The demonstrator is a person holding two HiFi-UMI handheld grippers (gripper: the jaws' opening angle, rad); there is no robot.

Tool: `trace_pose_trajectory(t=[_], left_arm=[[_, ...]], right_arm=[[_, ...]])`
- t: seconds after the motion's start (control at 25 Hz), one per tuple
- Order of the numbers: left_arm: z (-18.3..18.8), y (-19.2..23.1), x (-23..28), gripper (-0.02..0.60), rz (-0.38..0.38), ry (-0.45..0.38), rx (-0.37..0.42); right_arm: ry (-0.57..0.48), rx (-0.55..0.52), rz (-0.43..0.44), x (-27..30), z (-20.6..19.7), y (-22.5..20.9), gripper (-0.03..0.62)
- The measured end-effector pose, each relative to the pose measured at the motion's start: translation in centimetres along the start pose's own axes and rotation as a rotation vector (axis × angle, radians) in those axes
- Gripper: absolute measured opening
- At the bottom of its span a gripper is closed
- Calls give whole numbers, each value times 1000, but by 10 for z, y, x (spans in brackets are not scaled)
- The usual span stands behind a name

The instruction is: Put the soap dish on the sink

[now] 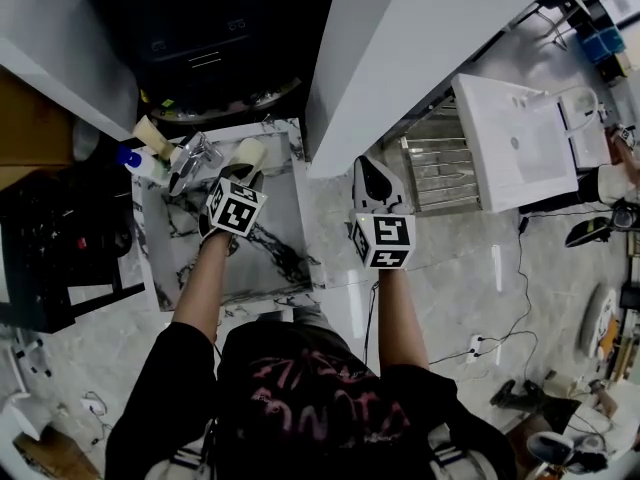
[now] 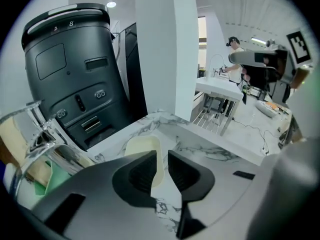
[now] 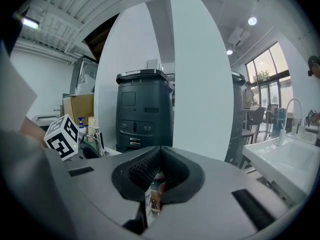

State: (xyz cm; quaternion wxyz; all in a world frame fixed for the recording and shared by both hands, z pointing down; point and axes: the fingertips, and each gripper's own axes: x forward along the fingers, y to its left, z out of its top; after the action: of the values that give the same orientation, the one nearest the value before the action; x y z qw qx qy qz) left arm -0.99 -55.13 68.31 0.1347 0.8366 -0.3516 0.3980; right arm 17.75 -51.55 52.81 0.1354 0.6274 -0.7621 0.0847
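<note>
Over the marble sink (image 1: 300, 173) hangs the left gripper (image 2: 161, 166), its jaws slightly apart. Right of the sink, the right gripper (image 3: 159, 156) is closed. The cream soap dish (image 2: 142, 146) rests on the sink's back rim, one edge between the left jaws.

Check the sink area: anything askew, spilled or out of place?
Nothing stands out. The soap dish rests on the ledge of the marble sink, beside the faucet, and no spill or damage shows.
</note>
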Motion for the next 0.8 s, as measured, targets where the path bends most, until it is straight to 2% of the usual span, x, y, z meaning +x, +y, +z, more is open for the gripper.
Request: trace_pose_trajectory(t=[0.28,0.8], left_arm=[[13,-1,-34,74,27,-60,-7],[30,-3,-110,20,96,-210,-66]], right_arm=[[-31,-4,16,-11,13,17,14],[-74,-1,25,-31,31,43,14]])
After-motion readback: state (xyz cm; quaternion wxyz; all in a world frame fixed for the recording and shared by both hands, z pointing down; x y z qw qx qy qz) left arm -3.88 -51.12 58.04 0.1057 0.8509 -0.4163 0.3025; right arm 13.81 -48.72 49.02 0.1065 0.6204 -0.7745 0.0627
